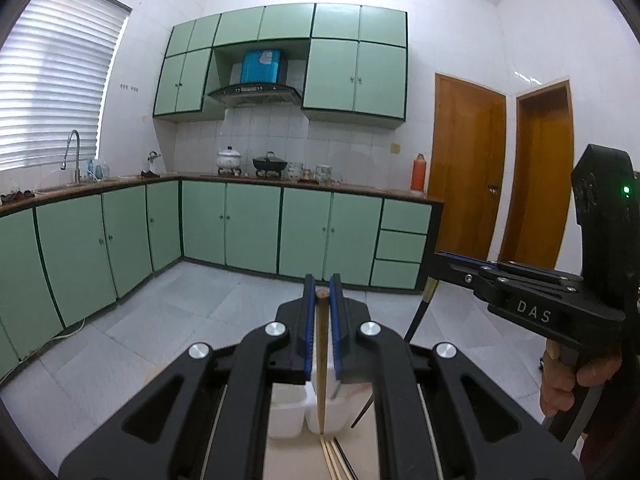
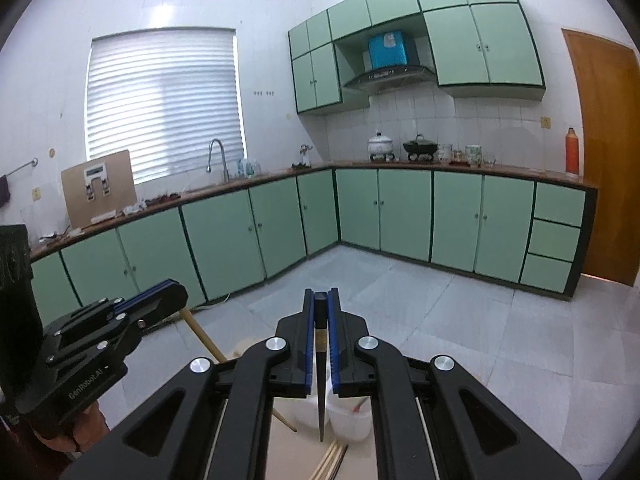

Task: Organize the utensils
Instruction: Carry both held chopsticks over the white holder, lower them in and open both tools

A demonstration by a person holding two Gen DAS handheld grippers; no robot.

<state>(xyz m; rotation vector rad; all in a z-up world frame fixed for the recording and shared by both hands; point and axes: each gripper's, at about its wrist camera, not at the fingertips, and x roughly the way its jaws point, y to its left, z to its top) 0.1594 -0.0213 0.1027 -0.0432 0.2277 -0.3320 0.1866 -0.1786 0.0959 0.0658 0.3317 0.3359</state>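
Note:
My left gripper (image 1: pixel 321 294) is shut on a light wooden chopstick (image 1: pixel 321 360) that hangs point down over a white divided holder (image 1: pixel 288 412). My right gripper (image 2: pixel 321 300) is shut on a dark chopstick (image 2: pixel 321 380) with a pale band, also point down above the white holder (image 2: pixel 348 420). In the left wrist view the right gripper (image 1: pixel 436 268) shows at the right with its dark chopstick (image 1: pixel 416 316). In the right wrist view the left gripper (image 2: pixel 176 296) shows at the left with its wooden chopstick (image 2: pixel 208 344). Several loose chopsticks (image 1: pixel 334 460) lie on the beige table.
The beige table surface (image 2: pixel 296 456) lies under both grippers, with more chopsticks (image 2: pixel 330 462) on it. Beyond are a grey tiled floor (image 2: pixel 440 320), green kitchen cabinets (image 1: pixel 248 228) and wooden doors (image 1: pixel 464 168).

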